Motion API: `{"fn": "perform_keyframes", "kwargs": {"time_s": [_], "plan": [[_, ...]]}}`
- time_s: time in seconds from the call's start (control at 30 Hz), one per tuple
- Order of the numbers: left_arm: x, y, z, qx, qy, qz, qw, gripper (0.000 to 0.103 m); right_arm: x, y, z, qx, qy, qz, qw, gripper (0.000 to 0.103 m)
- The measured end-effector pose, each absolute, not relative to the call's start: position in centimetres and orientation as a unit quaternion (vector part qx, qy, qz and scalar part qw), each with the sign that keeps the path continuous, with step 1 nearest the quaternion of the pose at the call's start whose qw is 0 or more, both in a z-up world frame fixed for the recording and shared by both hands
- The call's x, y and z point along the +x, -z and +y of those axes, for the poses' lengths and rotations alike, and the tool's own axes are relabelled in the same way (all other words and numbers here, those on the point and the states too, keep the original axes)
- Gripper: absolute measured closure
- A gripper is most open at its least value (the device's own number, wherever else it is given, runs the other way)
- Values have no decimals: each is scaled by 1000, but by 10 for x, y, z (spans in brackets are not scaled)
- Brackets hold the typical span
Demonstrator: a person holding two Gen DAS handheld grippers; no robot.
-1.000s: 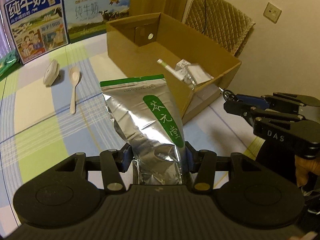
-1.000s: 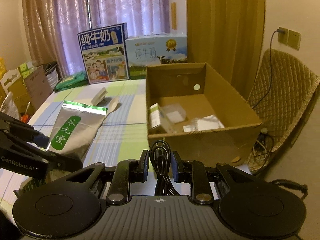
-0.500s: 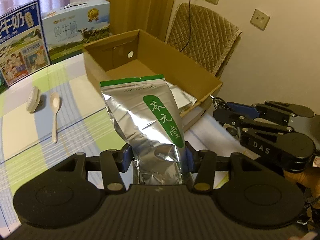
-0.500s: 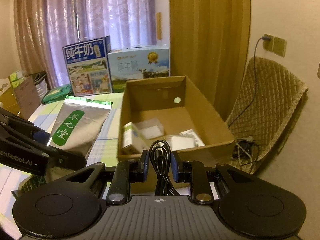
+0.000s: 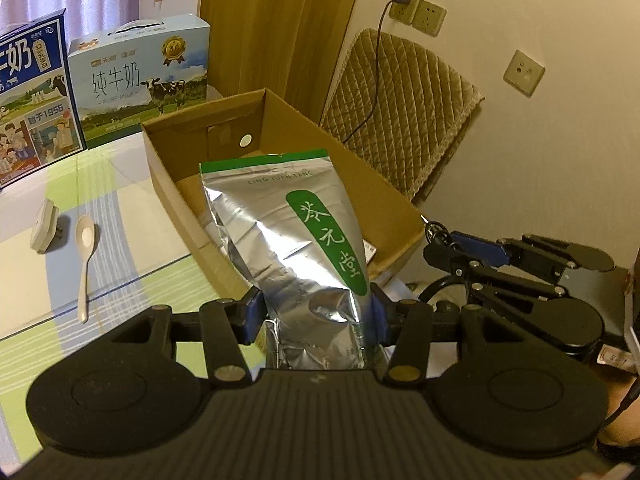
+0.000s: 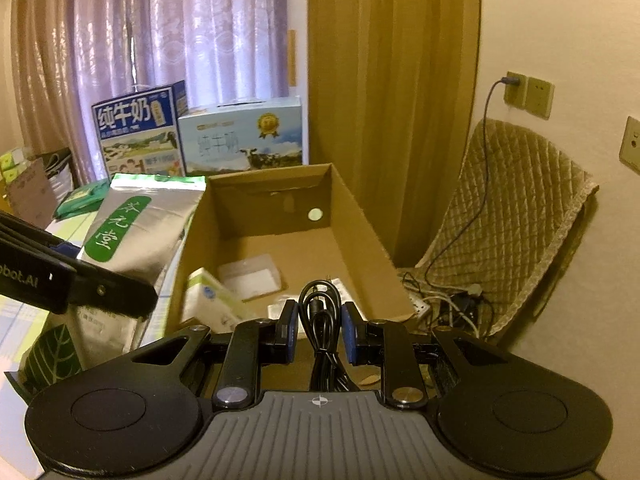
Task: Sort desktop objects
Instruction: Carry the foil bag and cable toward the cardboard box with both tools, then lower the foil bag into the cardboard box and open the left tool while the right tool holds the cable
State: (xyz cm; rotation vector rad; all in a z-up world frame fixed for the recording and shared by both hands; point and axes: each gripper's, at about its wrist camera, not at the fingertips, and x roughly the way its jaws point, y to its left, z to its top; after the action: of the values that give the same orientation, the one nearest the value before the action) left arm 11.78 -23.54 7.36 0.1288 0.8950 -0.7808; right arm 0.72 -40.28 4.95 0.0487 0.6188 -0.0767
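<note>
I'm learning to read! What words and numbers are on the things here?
"LING YUAN TANG": silver bag; its green-label characters are too stylised to read.
"纯牛奶": pale milk box.
"1956": dark blue milk box.
"obot.AI": left gripper.
Small print elsewhere is too blurred.

Two milk cartons stand side by side along the far edge of the table (image 5: 132, 216), a dark-blue carton (image 6: 138, 136) on the left and a light-blue carton (image 6: 244, 140) (the one with a cow) on the right. Behind them hang a lilac curtain (image 6: 180, 40) and an ochre curtain (image 6: 392, 80). A quilted cushion (image 6: 516, 208) leans on the wall under a double wall socket (image 6: 528, 96), which has a plugged lead (image 6: 486, 128).
</note>
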Motion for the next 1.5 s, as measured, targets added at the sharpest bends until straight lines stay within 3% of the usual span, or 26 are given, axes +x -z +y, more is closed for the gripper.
{"fn": "perform_keyframes", "kwargs": {"time_s": [0.8, 1.5], "plan": [[203, -68, -278, -10, 329, 438, 837, 57, 90, -60, -437, 35, 8, 301, 953, 83], [245, -34, -284, -37, 298, 460, 836, 57, 146, -31, -444, 41, -9, 327, 944, 83]]}}
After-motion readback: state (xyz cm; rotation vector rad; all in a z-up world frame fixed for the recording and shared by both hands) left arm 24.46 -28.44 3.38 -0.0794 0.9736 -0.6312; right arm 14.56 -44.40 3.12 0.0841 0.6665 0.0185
